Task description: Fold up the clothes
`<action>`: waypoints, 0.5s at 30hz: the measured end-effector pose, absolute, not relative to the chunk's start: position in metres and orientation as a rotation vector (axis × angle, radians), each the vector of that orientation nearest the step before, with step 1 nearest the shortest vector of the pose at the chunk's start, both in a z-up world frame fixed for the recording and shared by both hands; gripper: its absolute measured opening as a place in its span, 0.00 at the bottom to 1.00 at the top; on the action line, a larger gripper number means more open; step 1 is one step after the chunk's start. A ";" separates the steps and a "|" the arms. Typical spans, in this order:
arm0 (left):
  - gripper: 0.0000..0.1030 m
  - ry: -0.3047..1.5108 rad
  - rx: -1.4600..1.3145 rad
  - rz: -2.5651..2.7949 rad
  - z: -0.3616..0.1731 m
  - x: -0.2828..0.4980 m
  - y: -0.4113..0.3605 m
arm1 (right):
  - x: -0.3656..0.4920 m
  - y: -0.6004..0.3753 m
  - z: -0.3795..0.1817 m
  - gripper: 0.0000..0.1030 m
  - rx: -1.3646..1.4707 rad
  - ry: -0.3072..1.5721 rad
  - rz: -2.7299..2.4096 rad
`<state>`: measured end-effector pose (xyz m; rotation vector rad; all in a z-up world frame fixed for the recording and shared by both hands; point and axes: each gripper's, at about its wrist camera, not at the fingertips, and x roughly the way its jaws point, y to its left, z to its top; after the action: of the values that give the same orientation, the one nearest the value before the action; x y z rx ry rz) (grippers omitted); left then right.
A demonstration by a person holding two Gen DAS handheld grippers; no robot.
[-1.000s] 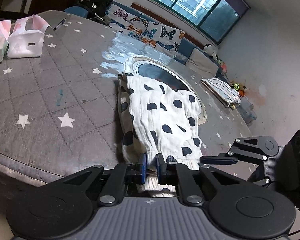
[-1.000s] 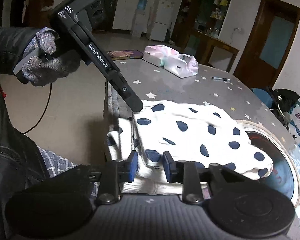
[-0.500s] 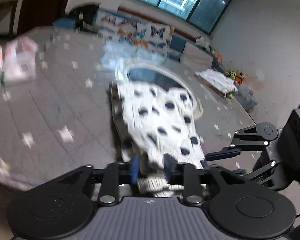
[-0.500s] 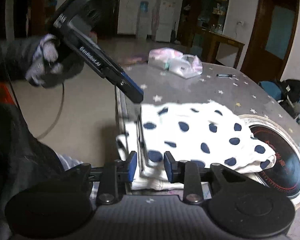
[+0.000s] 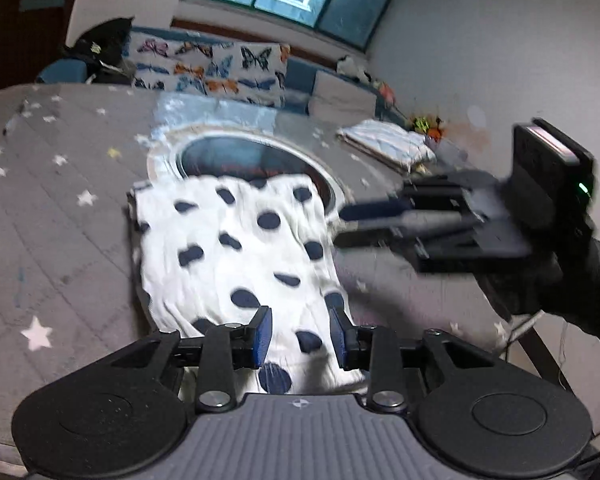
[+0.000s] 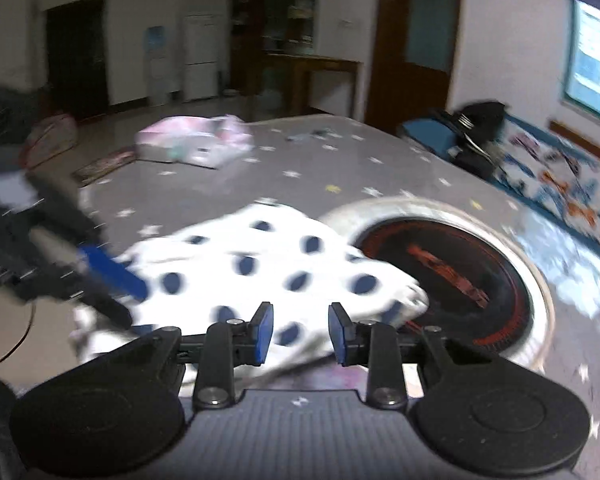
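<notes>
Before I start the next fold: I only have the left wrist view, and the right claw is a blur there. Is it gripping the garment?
Observer: No. The right claw stands open. The garment lies under its pads, unpinched.
Operator: Anything on the table that I can't see from here?
Observer: Pink bags sit at the far end of the table, well apart from the garment.
Operator: And past that end?
Observer: Open floor, then a white fridge against the far wall.
</notes>
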<state>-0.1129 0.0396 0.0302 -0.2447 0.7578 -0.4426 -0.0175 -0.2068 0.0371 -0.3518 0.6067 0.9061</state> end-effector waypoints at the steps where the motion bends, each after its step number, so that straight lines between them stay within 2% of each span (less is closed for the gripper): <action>1: 0.33 0.765 -0.251 -0.443 0.027 -0.113 0.041 | -0.010 -0.211 0.033 0.30 -0.330 0.620 0.876; 3: 0.32 0.774 -0.275 -0.442 0.023 -0.113 0.046 | 0.003 -0.221 0.024 0.34 -0.307 0.641 0.813; 7: 0.33 0.791 -0.315 -0.443 0.016 -0.112 0.054 | 0.025 -0.237 0.008 0.35 -0.312 0.676 0.715; 9: 0.34 0.800 -0.324 -0.440 0.014 -0.111 0.055 | 0.034 -0.243 0.005 0.41 -0.266 0.674 0.707; 15: 0.34 0.821 -0.330 -0.425 0.014 -0.108 0.054 | 0.055 -0.245 -0.004 0.43 -0.203 0.704 0.743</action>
<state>-0.1079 0.0543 0.0140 -0.3300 0.8208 -0.4255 0.0551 -0.2447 -0.0044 -0.2027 0.7039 0.7434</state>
